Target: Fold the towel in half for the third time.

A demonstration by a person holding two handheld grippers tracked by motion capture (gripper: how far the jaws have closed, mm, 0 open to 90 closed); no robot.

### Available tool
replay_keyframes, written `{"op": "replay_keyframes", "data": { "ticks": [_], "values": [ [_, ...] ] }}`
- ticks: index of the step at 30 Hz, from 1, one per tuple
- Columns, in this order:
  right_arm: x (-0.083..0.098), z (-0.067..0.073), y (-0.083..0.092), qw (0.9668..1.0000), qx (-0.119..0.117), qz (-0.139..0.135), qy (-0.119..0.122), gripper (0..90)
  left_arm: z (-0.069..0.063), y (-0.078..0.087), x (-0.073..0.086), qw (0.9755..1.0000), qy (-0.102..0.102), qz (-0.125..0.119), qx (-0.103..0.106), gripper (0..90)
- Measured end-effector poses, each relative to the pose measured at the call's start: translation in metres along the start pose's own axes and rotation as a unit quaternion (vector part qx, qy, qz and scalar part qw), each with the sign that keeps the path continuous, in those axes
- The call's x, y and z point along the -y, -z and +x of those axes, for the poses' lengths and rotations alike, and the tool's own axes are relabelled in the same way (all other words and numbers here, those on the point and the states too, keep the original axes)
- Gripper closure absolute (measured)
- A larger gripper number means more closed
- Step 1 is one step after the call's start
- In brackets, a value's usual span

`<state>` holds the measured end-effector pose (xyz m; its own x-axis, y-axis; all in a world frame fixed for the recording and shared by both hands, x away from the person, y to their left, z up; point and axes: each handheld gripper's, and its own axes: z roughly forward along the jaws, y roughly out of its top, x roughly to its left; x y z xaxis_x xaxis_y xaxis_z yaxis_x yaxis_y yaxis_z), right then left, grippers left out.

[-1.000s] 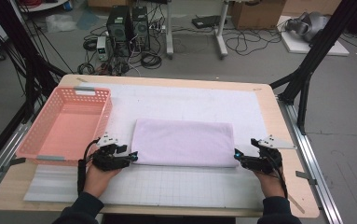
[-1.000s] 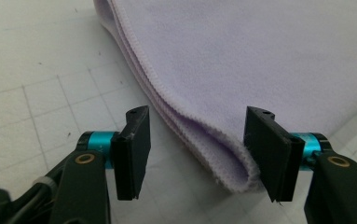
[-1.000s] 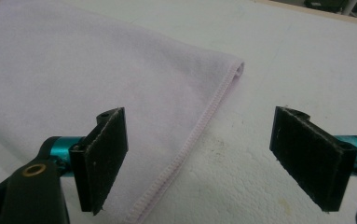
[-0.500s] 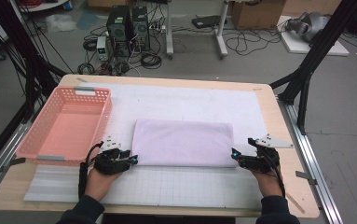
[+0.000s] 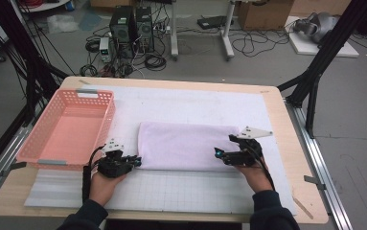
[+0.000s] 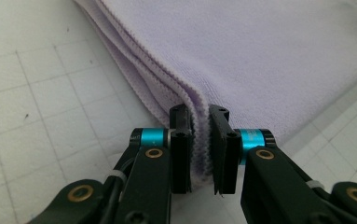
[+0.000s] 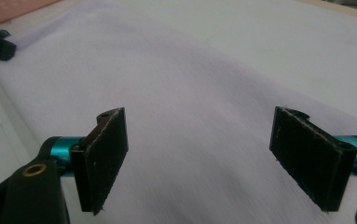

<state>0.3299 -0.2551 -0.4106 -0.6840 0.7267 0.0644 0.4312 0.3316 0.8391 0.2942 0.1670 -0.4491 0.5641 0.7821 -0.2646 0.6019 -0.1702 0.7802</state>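
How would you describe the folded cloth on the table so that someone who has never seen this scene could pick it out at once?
Start at the white gridded mat covering the wooden table. To the right of the pink basket lies the folded cloth, with the left gripper pinching its near left corner and the right gripper open over its right end. It is pale lilac, soft and flat, unlike the rigid basket.

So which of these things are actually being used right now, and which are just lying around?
In use:
towel
left gripper, jaws just closed on the towel's corner
right gripper, jaws open over the towel

Lying about:
pink basket
computers and cables on the floor
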Motion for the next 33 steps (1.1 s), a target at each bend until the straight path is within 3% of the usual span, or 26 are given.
{"op": "replay_keyframes", "data": {
  "ticks": [3, 5, 9, 14, 21, 33],
  "values": [
    [-0.016, 0.004, -0.02, 0.9997, -0.023, -0.003, -0.005, 18.3, -0.001, 0.002, -0.002, 0.9999, 0.0, -0.009, 0.006, 80.4],
    [-0.027, 0.008, -0.035, 0.9988, -0.049, 0.008, 0.003, 19.2, 0.0, 0.003, -0.003, 0.9998, 0.001, -0.014, 0.011, 80.4],
    [-0.048, 0.016, -0.064, 0.9975, -0.064, 0.025, 0.019, 19.3, 0.0, 0.005, -0.004, 0.9997, 0.004, -0.019, 0.017, 80.4],
    [-0.071, 0.022, -0.098, 0.9957, -0.075, 0.041, 0.035, 20.2, 0.0, 0.007, -0.005, 0.9994, 0.008, -0.024, 0.023, 80.4],
    [-0.095, 0.036, -0.143, 0.9913, -0.1, 0.061, 0.06, 28.9, 0.001, 0.006, -0.005, 0.9995, 0.015, -0.019, 0.022, 80.3],
    [-0.115, 0.064, -0.204, 0.9812, -0.121, 0.108, 0.105, 37.3, 0.003, 0.006, -0.004, 0.9994, 0.022, -0.012, 0.024, 80.2]
  ]
}}
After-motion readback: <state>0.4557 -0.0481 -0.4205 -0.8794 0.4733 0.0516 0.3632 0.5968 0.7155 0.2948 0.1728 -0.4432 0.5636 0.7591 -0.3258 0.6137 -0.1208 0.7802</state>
